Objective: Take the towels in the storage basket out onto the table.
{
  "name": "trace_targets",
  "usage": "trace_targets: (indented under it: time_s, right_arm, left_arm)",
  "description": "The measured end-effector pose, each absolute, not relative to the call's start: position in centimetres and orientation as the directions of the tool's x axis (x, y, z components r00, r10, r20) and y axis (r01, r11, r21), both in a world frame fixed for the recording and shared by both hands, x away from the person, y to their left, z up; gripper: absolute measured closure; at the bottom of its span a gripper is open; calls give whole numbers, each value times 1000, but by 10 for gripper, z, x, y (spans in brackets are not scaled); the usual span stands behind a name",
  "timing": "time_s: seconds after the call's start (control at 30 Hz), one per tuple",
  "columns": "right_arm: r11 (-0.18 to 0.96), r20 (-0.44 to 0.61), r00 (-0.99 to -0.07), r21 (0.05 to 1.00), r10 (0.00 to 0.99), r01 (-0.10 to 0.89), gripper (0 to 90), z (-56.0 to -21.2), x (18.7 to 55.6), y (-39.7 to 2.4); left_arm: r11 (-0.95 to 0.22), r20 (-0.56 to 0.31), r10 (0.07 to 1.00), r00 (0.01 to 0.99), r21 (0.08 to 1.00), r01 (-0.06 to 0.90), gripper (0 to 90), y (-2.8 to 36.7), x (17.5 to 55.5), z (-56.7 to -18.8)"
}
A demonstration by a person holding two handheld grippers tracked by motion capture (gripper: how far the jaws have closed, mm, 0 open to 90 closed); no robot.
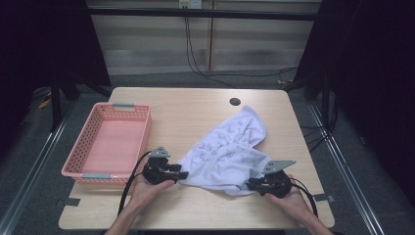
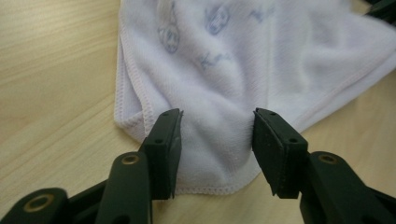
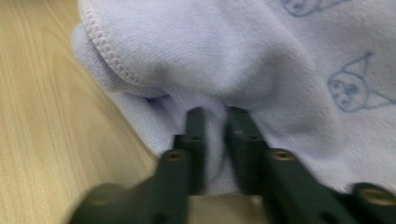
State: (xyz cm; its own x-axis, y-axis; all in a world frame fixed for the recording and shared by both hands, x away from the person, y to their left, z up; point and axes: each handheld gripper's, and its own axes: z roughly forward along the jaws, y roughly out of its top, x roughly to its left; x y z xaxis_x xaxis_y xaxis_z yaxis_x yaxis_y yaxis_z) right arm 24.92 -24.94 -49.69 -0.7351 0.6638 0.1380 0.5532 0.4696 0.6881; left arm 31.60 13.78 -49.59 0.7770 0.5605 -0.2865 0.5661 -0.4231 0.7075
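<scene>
A white towel [image 1: 230, 147] with a faint blue print lies crumpled on the light wooden table [image 1: 186, 110], right of centre. My left gripper [image 1: 183, 175] is at the towel's near left corner. In the left gripper view the towel [image 2: 224, 70] lies between the jaws of the left gripper [image 2: 217, 121], which stand apart and do not press on it. My right gripper [image 1: 249, 185] is at the near right edge. In the right gripper view the right gripper [image 3: 215, 112] is shut on a fold of the towel [image 3: 261, 60] by its stitched hem.
A pink plastic basket [image 1: 80, 147] with nothing in it stands at the table's left side. A dark round hole [image 1: 235, 102] sits in the tabletop near the far edge. Cables trail from both grippers toward the near edge.
</scene>
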Motion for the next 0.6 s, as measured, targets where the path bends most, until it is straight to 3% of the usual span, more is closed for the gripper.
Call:
trace_targets:
  time_s: [0.1, 0.2, 0.23, 0.47, 0.6]
  right_arm:
    - [432, 174, -726, 704, 666, 565, 872, -494, 251, -257]
    - [388, 194, -714, 729, 672, 563, 876, -486, 248, -266]
    - [369, 206, -711, 739, 673, 564, 876, -483, 247, -270]
    - [233, 239, -651, 801, 721, 552, 877, -462, 246, -305]
    - [192, 243, -629, 818, 738, 542, 878, -455, 252, -313]
  left_arm:
    - [-451, -252, 567, 784, 701, 552, 568, 135, 314, -497]
    - [-448, -263, 559, 786, 703, 553, 778, 136, 313, -495]
    - [-429, -293, 541, 788, 710, 559, 803, 138, 313, -493]
    - [-336, -354, 496, 793, 764, 551, 829, 148, 308, -470]
    - [-308, -340, 507, 792, 787, 535, 812, 154, 313, -456]
